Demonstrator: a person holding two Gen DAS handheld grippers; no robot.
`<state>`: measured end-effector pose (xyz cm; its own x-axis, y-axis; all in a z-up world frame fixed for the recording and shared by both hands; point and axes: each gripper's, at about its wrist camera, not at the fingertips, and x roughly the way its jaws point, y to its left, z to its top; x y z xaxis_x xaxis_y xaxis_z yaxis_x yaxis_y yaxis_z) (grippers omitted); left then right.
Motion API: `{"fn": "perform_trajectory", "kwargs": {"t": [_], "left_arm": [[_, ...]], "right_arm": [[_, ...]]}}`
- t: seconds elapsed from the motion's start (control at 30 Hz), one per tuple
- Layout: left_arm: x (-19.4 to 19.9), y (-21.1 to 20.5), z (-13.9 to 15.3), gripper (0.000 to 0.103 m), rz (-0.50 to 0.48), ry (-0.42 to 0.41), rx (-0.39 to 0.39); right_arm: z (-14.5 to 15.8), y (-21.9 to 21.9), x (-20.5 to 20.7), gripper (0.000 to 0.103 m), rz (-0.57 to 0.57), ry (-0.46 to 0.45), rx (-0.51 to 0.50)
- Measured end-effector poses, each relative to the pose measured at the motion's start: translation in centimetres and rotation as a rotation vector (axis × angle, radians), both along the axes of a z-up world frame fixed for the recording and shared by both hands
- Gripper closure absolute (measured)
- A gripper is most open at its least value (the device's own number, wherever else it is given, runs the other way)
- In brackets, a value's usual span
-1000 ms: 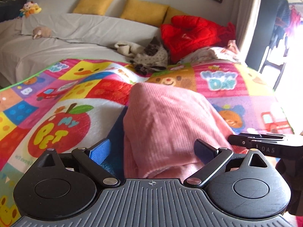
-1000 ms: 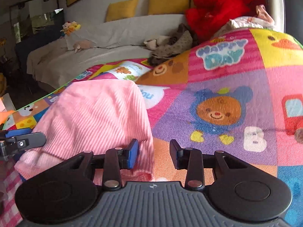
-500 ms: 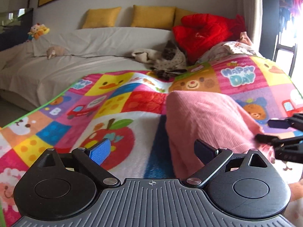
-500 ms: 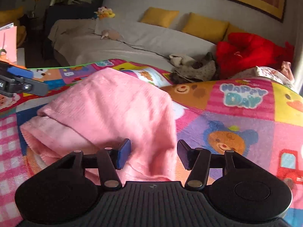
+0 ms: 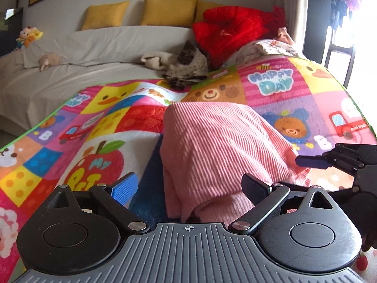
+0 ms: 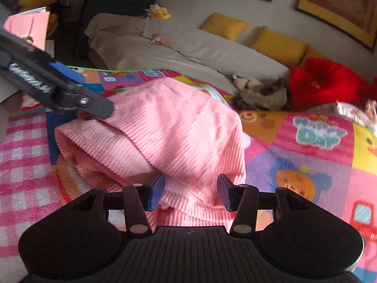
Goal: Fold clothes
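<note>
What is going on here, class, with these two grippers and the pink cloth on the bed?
A person is folding laundry with a handheld gripper in each hand. A pink ribbed garment lies folded in layers on a colourful patchwork quilt spread over the bed. The left gripper and the right gripper are both open, one at each near side of the garment, holding nothing. More unfolded clothes sit in a heap further back, by a red jacket.

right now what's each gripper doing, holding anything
Left gripper: open, holding nothing, its fingers either side of the pink ribbed garment.
Right gripper: open, holding nothing, at the garment's near edge.
</note>
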<state>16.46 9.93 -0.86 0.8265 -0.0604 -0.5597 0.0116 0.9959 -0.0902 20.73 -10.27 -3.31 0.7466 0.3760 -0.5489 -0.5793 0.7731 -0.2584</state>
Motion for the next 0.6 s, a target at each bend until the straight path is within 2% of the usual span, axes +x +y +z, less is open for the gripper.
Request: {"fn": "perform_trajectory", "kwargs": {"t": [0.1,0.2,0.27,0.33,0.4,0.47,0.6], "left_arm": [[-1.1,-0.5,-0.2,0.005,0.013,0.023,0.021],[-2.2,-0.8,-0.2,0.005,0.041,0.042,0.004],[-3.4,-1.5,-0.4,0.002,0.071,0.066,-0.021],[-4.4,-2.4,-0.8,0.000,0.099,0.100,-0.031],[-5.4,-3.7,-1.5,0.000,0.115,0.143,-0.010],[-6.3,-4.9,-2.1,0.000,0.127,0.182,0.017],[-7.9,-6.7,-2.5,0.000,0.141,0.202,0.068]], "right_arm": [[0.5,-2.2,0.2,0.046,-0.105,0.036,0.069],[1.0,-4.4,-1.1,0.045,-0.159,0.065,0.128],[1.3,-6.0,-2.3,0.035,-0.188,0.098,0.181],[1.3,-7.3,-3.7,0.018,-0.218,0.128,0.229],[1.1,-8.2,-4.9,0.013,-0.245,0.154,0.265],[0.7,-8.4,-5.6,0.001,-0.260,0.179,0.254],[-0.1,-8.4,-6.9,0.000,-0.286,0.228,0.216]]}}
